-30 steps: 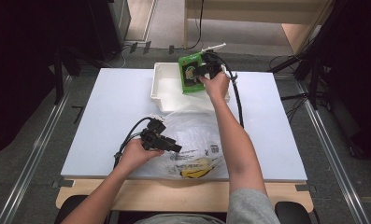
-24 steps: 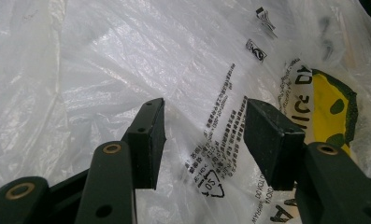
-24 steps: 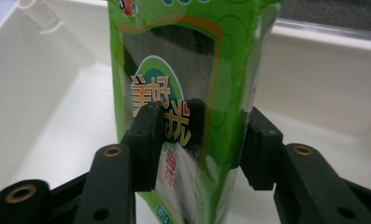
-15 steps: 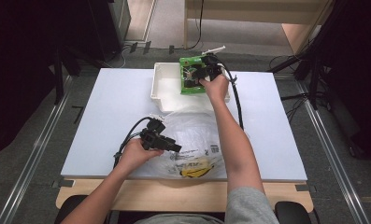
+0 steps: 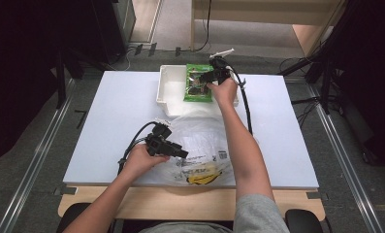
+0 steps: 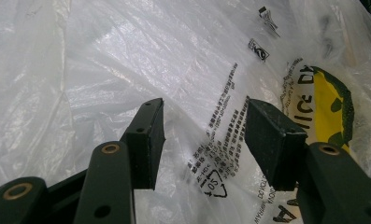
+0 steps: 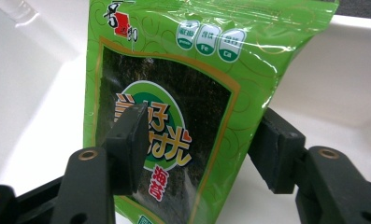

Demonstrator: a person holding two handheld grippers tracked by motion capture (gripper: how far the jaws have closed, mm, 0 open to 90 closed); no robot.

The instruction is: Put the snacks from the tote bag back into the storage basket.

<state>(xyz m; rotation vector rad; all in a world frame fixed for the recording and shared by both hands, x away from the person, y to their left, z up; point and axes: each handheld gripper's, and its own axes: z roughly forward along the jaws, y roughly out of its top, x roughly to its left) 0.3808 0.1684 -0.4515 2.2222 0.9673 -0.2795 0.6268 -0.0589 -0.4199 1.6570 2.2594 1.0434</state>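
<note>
Right gripper [image 5: 205,80], jaws just opened, pads clear of the green seaweed packet [image 5: 199,83] in the far white bin [image 5: 167,92]: withdraw straight back. Left gripper [image 5: 178,151], jaws wide and empty, rests on the near plastic bag [image 5: 204,145].

The green packet [image 7: 174,116] runs off the bottom edge of the right gripper view, its lower print cut away. The plastic bag [image 6: 141,60] overflows the left gripper view on every side. The person's forearm covers part of the bag in the high view.
</note>
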